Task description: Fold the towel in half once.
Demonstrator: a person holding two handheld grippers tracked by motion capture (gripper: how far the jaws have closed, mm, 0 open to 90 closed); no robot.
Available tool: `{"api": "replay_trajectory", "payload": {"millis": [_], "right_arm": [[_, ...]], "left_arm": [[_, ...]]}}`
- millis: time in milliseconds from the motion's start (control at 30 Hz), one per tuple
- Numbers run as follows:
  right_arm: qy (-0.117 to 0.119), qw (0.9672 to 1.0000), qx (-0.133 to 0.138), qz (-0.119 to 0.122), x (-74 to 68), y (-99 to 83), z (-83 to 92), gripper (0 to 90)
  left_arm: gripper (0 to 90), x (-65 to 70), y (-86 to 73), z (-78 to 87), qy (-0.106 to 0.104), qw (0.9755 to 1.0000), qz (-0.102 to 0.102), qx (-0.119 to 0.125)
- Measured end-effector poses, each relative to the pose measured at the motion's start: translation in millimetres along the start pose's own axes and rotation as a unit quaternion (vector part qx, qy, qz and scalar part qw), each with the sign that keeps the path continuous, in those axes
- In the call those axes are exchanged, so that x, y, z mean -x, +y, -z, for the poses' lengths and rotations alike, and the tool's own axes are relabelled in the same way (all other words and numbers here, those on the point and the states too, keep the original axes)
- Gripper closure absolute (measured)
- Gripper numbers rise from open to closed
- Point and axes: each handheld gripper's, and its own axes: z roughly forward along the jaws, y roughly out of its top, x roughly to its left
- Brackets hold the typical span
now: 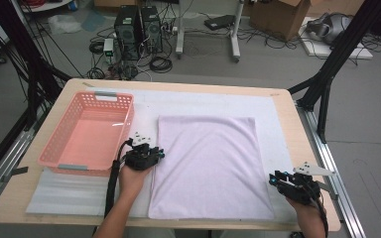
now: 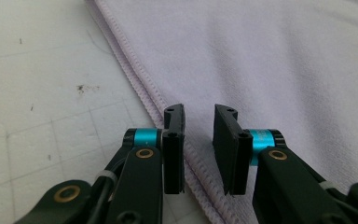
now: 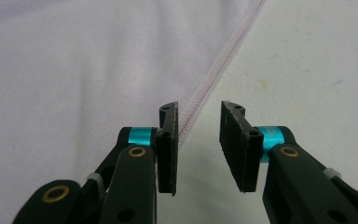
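— Hands at the near edge of the counter [image 1: 10,210]: which step is this?

— By the look of it, the approach to a fold. The lilac towel [image 1: 208,166] lies flat on the white mat [image 1: 278,129], reaching from close to the counter's near edge back toward its middle. Each gripper sits at one long side of it.

— And the fingers?

— Released, both pairs, gripping nothing. The right gripper [image 1: 274,179], nearer the front right corner, shows the towel's stitched hem [image 3: 214,74] running up between its parted fingers [image 3: 168,140]. The left gripper [image 1: 155,151], farther in along the towel's left side, straddles the hem [image 2: 135,79] the same way.

— Next move?

— Probably lowering so each pair closes on its hem, then lifting together.

— Pose?

— Forearms enter from the near edge, grippers low and roughly level, pointing inward across the cloth. Beyond the left hand, the pink basket [image 1: 87,131] waits near the far left corner.
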Motion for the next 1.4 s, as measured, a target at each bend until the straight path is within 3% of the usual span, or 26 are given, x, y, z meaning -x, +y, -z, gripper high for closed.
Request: {"api": "replay_trajectory", "payload": {"millis": [100, 267, 433, 600, 733, 900, 967, 1033, 1133, 1167, 1267, 1333, 1400], "right_arm": [[-0.002, 1.0, -0.003, 0.002, -2.6, -1.3, 1.6, 67.2], [-0.006, 1.0, 0.0, 0.0, -5.2, -3.5, 7.5, 67.1], [-0.012, 0.9999, 0.006, -0.009, -0.2, -2.6, 5.5, 66.2], [-0.005, 1.0, 0.002, -0.002, -3.1, 4.4, -13.9, 68.9], [0.019, 0.9996, -0.009, 0.018, -8.8, 9.2, -34.1, 80.2], [-0.026, 0.9981, -0.041, 0.039, -14.1, 13.9, -36.7, 87.0], [-0.03, 0.9978, -0.041, 0.042, -14.8, 12.6, -34.5, 86.8], [-0.014, 0.9987, -0.031, 0.037, -13.7, 10.6, -31.7, 78.6], [0.0, 0.9995, -0.004, 0.03, -9.3, 8.0, -21.4, 65.2], [-0.002, 0.9995, 0.005, 0.031, -8.4, 7.7, -16.2, 60.7], [-0.009, 0.9988, 0.037, 0.032, -5.8, 7.7, -1.9, 45.6], [-0.007, 0.9967, 0.072, 0.035, -3.5, 7.9, 6.8, 37.5], [-0.011, 0.9952, 0.09, 0.036, -1.8, 8.0, 11.0, 27.7]], "left_arm": [[84.7, 5.4, 1.0, -1.5, 0.022, 0.9994, -0.025, -0.006], [88.3, 3.4, 3.7, 1.9, 0.06, 0.9982, -0.001, -0.001], [86.0, -2.7, -2.0, 6.3, 0.058, 0.9983, 0.004, 0.004], [66.2, -7.5, -5.1, 14.0, 0.015, 0.999, 0.017, 0.039], [56.9, -5.5, -8.6, 21.6, -0.03, 0.9971, 0.017, 0.067], [50.8, -3.3, -11.0, 34.2, -0.073, 0.9935, 0.017, 0.086], [47.7, -4.0, -12.8, 38.2, -0.088, 0.9918, 0.015, 0.092], [44.7, -4.6, -14.7, 41.3, -0.102, 0.9897, 0.017, 0.099], [38.2, -2.8, -17.8, 44.4, -0.113, 0.9876, 0.0, 0.109], [35.8, -2.3, -18.3, 44.9, -0.117, 0.9868, -0.005, 0.112], [23.7, 0.8, -18.1, 47.1, -0.103, 0.9864, -0.024, 0.126], [23.5, 1.7, -18.1, 49.7, -0.109, 0.9846, -0.02, 0.136], [23.2, 4.2, -17.6, 52.2, -0.111, 0.9838, -0.021, 0.139]]}}
